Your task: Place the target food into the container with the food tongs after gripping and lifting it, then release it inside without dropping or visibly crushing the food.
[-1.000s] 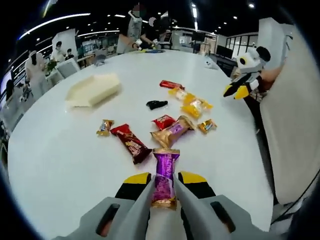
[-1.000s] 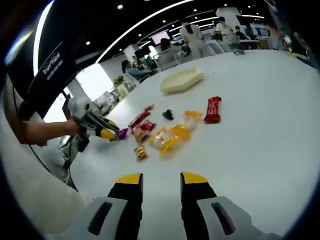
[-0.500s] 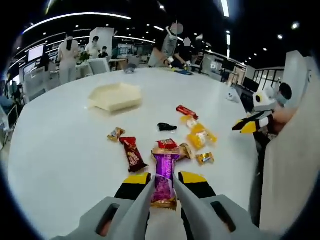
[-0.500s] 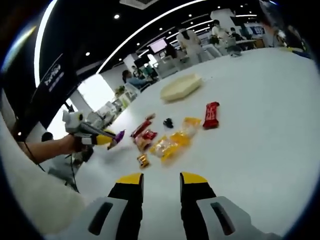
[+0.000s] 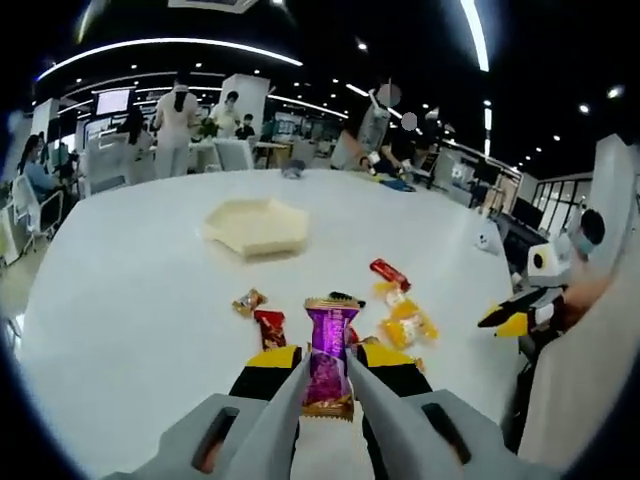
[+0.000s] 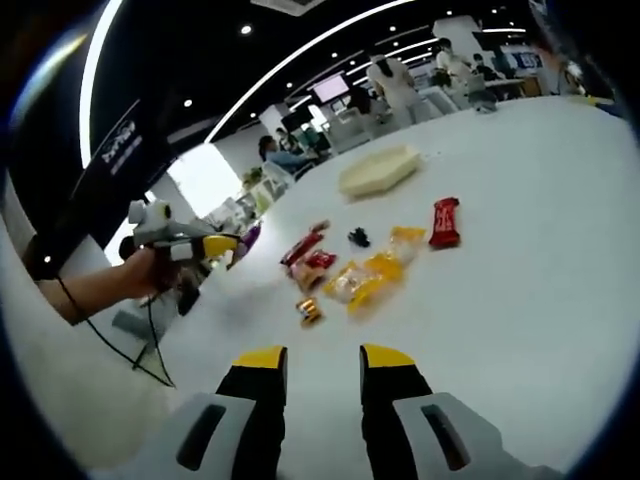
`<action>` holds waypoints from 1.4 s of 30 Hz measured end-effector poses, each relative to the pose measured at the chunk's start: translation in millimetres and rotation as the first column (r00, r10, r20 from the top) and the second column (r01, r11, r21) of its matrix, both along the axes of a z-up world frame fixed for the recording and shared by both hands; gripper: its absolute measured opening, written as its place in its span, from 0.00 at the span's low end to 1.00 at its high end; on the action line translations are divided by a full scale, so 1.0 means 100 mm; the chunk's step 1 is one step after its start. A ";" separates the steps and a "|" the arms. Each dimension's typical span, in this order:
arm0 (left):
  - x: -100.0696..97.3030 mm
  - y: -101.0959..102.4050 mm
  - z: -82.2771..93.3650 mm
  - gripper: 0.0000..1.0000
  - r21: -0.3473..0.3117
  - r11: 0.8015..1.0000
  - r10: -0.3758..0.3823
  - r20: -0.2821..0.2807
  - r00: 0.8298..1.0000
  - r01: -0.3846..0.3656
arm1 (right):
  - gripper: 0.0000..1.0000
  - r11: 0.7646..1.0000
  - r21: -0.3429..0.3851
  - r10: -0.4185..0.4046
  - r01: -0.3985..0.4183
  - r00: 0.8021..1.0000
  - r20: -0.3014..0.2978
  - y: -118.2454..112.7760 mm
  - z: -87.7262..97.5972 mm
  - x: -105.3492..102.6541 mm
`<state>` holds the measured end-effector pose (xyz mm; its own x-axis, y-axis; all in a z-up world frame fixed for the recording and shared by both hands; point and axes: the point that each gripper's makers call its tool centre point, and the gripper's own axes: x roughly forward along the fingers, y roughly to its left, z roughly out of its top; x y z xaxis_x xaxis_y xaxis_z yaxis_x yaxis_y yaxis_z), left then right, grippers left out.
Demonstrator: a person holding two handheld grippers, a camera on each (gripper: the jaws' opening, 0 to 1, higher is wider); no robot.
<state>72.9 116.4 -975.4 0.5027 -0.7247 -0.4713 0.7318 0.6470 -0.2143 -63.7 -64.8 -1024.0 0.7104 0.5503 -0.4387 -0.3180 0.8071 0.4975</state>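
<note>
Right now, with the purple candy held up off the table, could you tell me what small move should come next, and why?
Probably carry the left tool forward toward the cream hexagonal tray. The purple candy is clamped between its jaws above the table, the tray lies ahead beyond the scattered snacks, and it looks empty.

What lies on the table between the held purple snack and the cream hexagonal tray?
In the left gripper view: a small gold candy, a dark red bar, then bare table.

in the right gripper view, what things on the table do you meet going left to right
small gold-wrapped candy → long dark red wrapped bar → small black object → yellow packets → red wrapped bar
</note>
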 end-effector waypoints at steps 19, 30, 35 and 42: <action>0.31 -0.03 0.33 0.20 -0.040 0.999 0.032 0.047 0.998 -0.030 | 0.33 0.999 -0.011 0.031 -0.030 0.992 0.119 0.13 0.35 0.03; 0.35 -0.10 0.55 0.20 -0.040 0.989 0.147 0.077 0.986 -0.145 | 0.36 0.991 -0.013 0.131 -0.130 0.979 0.156 -0.08 0.36 0.39; 0.32 0.00 0.58 0.20 -0.007 0.980 0.199 0.070 0.977 -0.199 | 0.48 0.987 -0.038 0.159 -0.154 0.946 0.283 -0.16 0.60 0.40; 0.43 -0.07 0.77 0.20 -0.087 0.946 0.318 0.079 0.945 -0.311 | 0.56 0.931 -0.268 0.334 -0.249 0.879 0.342 -0.08 0.53 0.24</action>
<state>115.8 109.3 -898.7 0.7486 -0.5531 -0.3655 0.5121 0.8326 -0.2110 -39.9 -72.8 -970.9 0.6660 0.6830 -0.2999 -0.6831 0.7199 0.1227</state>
